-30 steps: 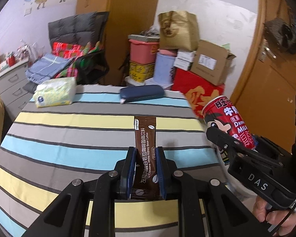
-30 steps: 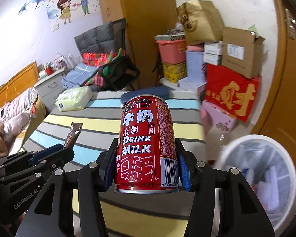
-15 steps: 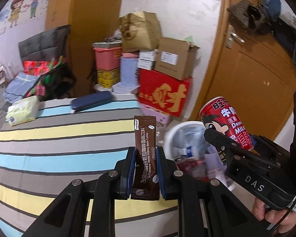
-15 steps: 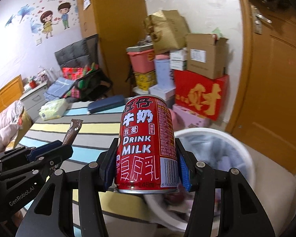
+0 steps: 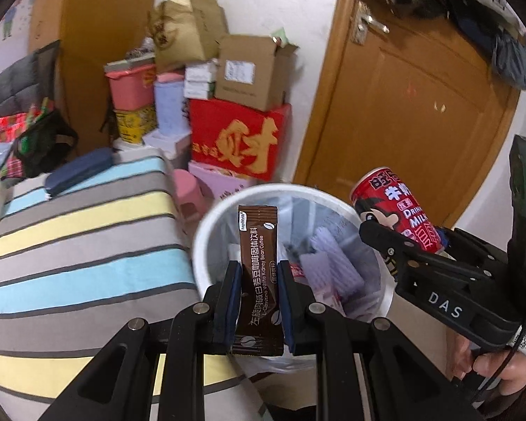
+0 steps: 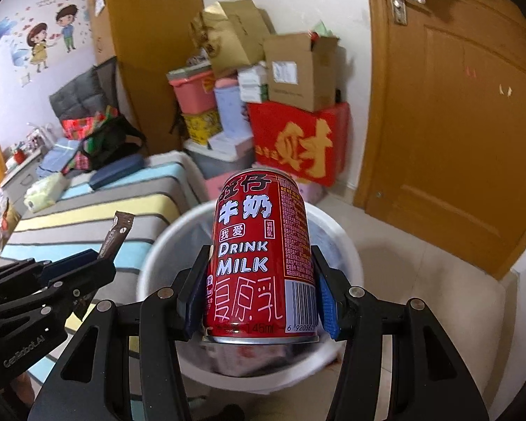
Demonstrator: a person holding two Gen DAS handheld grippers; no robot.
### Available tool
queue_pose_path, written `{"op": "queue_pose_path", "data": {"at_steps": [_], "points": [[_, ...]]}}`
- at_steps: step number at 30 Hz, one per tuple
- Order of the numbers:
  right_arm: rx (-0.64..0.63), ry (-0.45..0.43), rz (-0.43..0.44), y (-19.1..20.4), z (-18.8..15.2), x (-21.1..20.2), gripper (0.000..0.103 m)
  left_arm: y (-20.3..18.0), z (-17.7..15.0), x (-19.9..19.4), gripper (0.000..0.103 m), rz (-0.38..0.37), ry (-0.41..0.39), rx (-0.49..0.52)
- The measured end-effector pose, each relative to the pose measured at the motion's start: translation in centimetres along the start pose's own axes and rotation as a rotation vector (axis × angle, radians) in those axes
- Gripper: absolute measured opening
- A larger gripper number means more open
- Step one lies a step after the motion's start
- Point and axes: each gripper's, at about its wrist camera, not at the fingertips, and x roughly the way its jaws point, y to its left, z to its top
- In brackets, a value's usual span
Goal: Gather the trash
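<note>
My left gripper [image 5: 259, 280] pinches the coffee sachet [image 5: 257, 273] upright, my right gripper [image 6: 263, 301] clamps the milk can [image 6: 261, 252]. White bin [image 5: 207, 231] sits right below both, so I'd guess just drop.

The red can [image 6: 261, 252] reads "DRINK MILK", the brown sachet [image 5: 257, 273] "Coffee", the right gripper [image 5: 403, 245] "DAS".

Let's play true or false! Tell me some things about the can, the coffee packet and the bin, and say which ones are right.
1. The right gripper is shut on a red milk can. True.
2. The left gripper is open with nothing in it. False: it is shut on a brown coffee packet.
3. The white trash bin already has things inside. True.
4. The red milk can lies on the striped bed. False: it is in the gripper, held up in front of the bin.
5. The orange door behind the bin is wide open. False: it looks closed.
</note>
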Motion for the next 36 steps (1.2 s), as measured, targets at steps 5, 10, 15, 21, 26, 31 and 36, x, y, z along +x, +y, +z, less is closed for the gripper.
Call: {"op": "queue_pose_path", "data": {"at_steps": [5, 10, 15, 21, 26, 31, 36], "points": [[0.016, 0.047, -0.017, -1.4, -0.5, 1.4, 0.054, -0.8, 0.2, 2.6, 0.021, -0.007, 0.040, 0.009], [0.010, 0.091, -0.022, -1.9, -0.8, 2.5, 0.054, -0.7, 0.6, 4.2, 0.022, -0.028, 0.062, 0.003], [0.032, 0.077, -0.015, -2.6, -0.9, 2.6, 0.061, 0.1, 0.5, 4.6, 0.050, -0.004, 0.063, -0.024], [0.042, 0.048, -0.018, -2.7, -0.7, 1.8, 0.062, 0.4, 0.5, 3.4, 0.050, 0.027, 0.032, -0.010], [0.038, 0.023, -0.012, -2.1, -0.7, 0.6, 0.062, 0.1, 0.0, 1.3, 0.050, 0.055, -0.007, 0.014], [0.028, -0.029, -0.002, -1.0, -1.1, -1.7, 0.062, 0.3, -1.1, -1.4, 0.050, 0.089, -0.042, 0.001], [0.002, -0.083, -0.012, 0.4, -2.1, -3.9, 0.062, 0.6, -3.1, -4.6, 0.050, 0.118, -0.084, -0.007]]}}
